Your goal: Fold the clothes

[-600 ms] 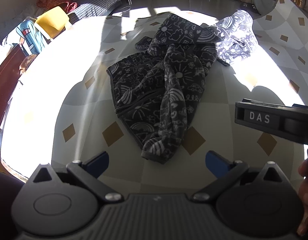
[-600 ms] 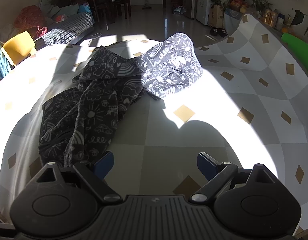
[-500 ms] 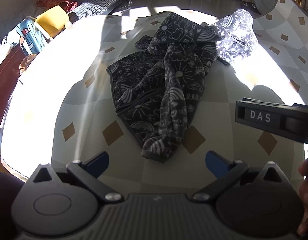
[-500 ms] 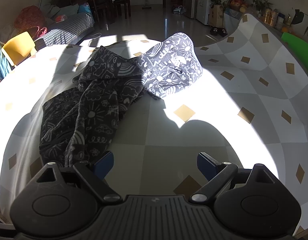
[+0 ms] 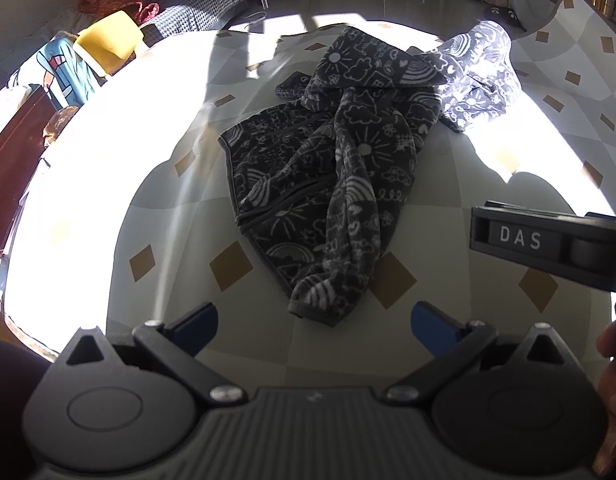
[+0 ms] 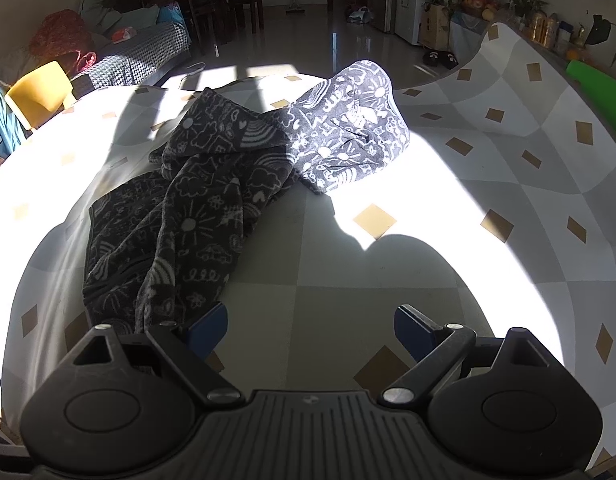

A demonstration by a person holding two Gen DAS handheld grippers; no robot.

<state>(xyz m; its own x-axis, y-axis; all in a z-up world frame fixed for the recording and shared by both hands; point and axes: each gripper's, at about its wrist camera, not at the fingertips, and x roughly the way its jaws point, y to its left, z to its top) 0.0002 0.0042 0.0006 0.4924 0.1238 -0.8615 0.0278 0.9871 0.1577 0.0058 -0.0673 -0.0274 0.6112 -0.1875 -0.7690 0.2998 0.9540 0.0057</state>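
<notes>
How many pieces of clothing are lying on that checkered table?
1, as far as I can tell: a dark doodle-print fleece hoodie crumpled mid-table, its hood in the sunlight at the far right. A second piece could be hidden in the bunched folds.

Both fisheye views look forward and steeply down from just above the near edge of the tabletop (image 5: 179,216). They share the patterned garment (image 5: 332,184): centred in the left view, left of centre in the right.
</notes>
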